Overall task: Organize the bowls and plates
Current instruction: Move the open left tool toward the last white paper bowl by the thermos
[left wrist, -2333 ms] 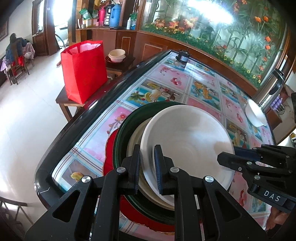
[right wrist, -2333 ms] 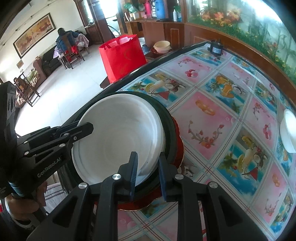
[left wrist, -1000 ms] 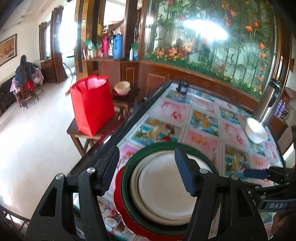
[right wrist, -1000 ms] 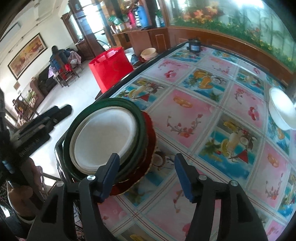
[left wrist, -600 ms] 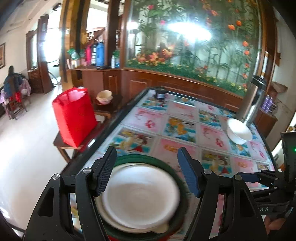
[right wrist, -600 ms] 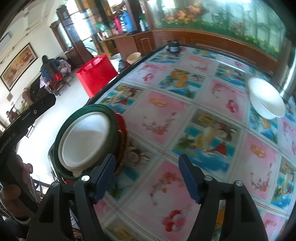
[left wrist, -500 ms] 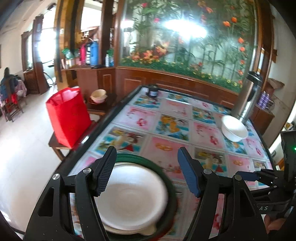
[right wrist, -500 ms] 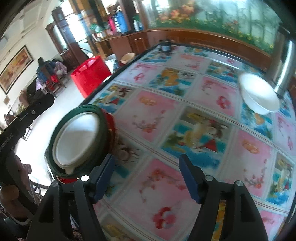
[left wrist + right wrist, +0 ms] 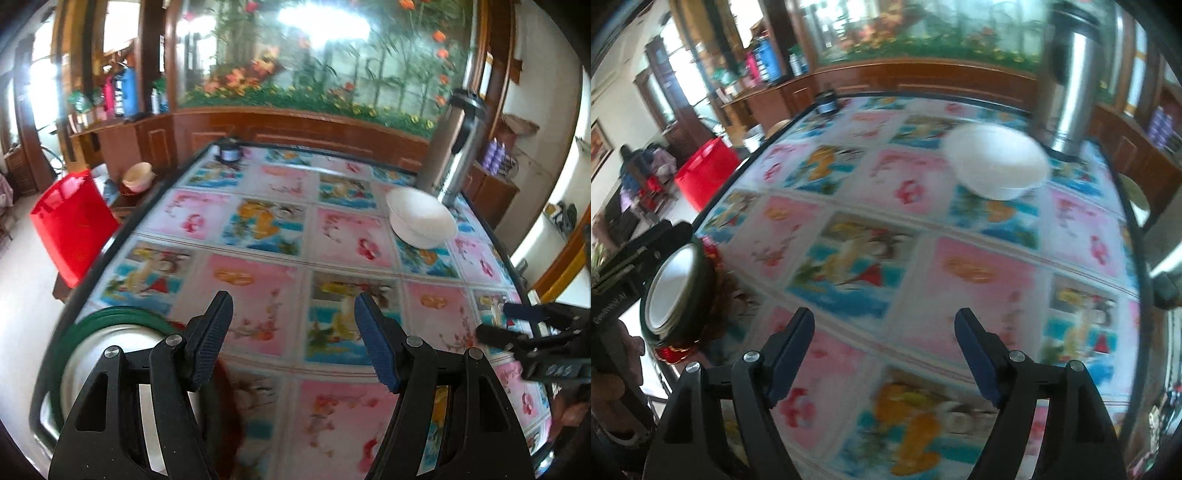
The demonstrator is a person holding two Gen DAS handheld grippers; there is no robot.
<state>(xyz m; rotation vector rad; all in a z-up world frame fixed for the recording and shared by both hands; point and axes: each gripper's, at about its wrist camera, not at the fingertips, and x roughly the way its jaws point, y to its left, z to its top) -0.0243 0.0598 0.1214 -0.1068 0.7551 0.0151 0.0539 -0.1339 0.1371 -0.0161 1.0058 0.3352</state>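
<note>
A stack of plates (image 9: 88, 343) sits at the table's near left corner: white plates inside a green-rimmed one, on a red plate. It shows at the left edge of the right wrist view too, stack (image 9: 672, 288). A white bowl (image 9: 421, 218) stands alone far to the right, bowl (image 9: 997, 162). My left gripper (image 9: 293, 332) hangs open over the patterned cloth, just right of the stack, with nothing between its fingers. My right gripper (image 9: 886, 339) is over the middle of the table, its jaws opening and empty. The right gripper (image 9: 495, 321) also shows at the right edge of the left wrist view.
A tall steel flask (image 9: 458, 147) stands behind the bowl. A small dark jar (image 9: 229, 151) sits at the table's far edge. A red bag (image 9: 74, 221) and a side table with bowls stand off the left side. A person's hand (image 9: 613, 354) is at the left.
Both grippers let go of the white plate's rim, opened wide and swung right across the table. The stack slid to the left of both views and the white bowl came nearer.
</note>
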